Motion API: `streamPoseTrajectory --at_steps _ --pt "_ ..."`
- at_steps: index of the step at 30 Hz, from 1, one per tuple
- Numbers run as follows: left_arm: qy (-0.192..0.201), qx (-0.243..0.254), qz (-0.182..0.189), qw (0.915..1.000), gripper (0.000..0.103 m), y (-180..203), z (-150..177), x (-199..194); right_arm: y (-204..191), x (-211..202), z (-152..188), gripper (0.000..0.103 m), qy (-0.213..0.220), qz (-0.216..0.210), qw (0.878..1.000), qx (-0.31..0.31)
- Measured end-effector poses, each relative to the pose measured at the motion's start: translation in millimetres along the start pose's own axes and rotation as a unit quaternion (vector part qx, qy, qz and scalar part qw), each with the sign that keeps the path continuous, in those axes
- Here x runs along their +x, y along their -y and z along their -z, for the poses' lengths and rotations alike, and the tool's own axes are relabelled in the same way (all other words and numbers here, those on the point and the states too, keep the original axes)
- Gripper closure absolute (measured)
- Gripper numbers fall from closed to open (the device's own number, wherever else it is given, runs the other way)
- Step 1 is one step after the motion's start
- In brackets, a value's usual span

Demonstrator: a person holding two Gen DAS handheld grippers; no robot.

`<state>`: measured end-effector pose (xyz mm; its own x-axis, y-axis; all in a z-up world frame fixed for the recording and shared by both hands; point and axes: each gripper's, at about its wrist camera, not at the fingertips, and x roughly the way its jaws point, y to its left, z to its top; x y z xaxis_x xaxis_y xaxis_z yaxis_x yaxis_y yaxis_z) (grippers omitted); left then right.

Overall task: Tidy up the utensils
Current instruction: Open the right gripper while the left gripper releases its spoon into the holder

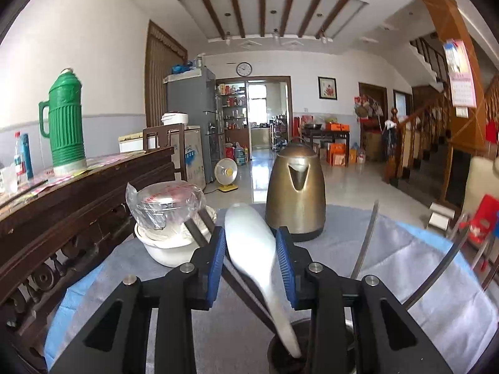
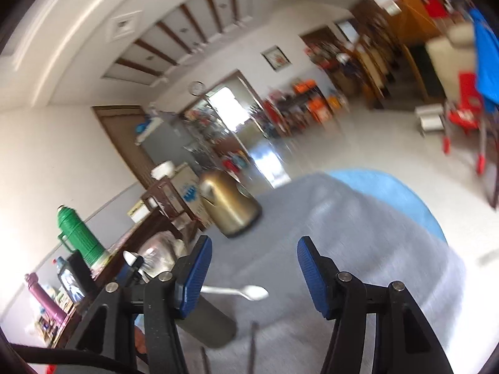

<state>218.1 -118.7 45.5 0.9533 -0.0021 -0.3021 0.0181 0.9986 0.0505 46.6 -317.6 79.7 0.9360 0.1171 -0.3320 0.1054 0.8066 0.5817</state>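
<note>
Spoon between our left fingers, right fingers spread over the bench.

Our left gripper (image 1: 251, 254), aimed slightly downward, has its blue fingers (image 1: 216, 257) set narrowly around a white spoon (image 1: 254, 243) whose handle drops into a dark holder (image 1: 290, 357). Our right gripper (image 2: 254, 275), rolled steeply sideways, stands wide and empty above the grey-clothed bench (image 2: 358, 233), near a brass kettle (image 2: 229, 207).

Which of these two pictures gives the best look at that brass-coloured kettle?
The left wrist view: the kettle stands upright, sharp and central on the grey cloth, spout facing the camera. The right wrist view shows the same kettle smaller, tilted with the frame and smeared by motion blur.
</note>
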Motion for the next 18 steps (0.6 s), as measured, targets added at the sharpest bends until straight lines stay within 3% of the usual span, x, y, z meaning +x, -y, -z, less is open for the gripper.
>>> streamPoseTrajectory --at_steps 2,4,6,10,14,18 --pt "-0.002 0.005 -0.002 1.0000 0.065 1 3 -1 13 1 4 0.042 -0.010 0.010 1.000 0.011" --pt "-0.001 0.003 -0.005 1.0000 0.055 0 5 -2 21 2 6 0.042 -0.019 0.008 1.000 0.022" --pt "-0.004 0.004 -0.001 1.0000 0.055 -1 5 -4 24 6 7 0.042 -0.028 0.003 0.999 0.025" --pt "0.012 -0.013 0.009 0.9998 0.051 -14 -2 -25 27 37 12 0.042 -0.100 -0.041 0.992 0.064" --pt "0.031 -0.036 0.015 0.9987 0.044 -37 -1 -61 37 91 24 0.042 -0.186 -0.095 0.965 0.159" --pt "0.026 -0.040 0.029 0.9984 0.038 -64 18 -99 48 159 57 0.043 -0.270 -0.130 0.911 0.283"
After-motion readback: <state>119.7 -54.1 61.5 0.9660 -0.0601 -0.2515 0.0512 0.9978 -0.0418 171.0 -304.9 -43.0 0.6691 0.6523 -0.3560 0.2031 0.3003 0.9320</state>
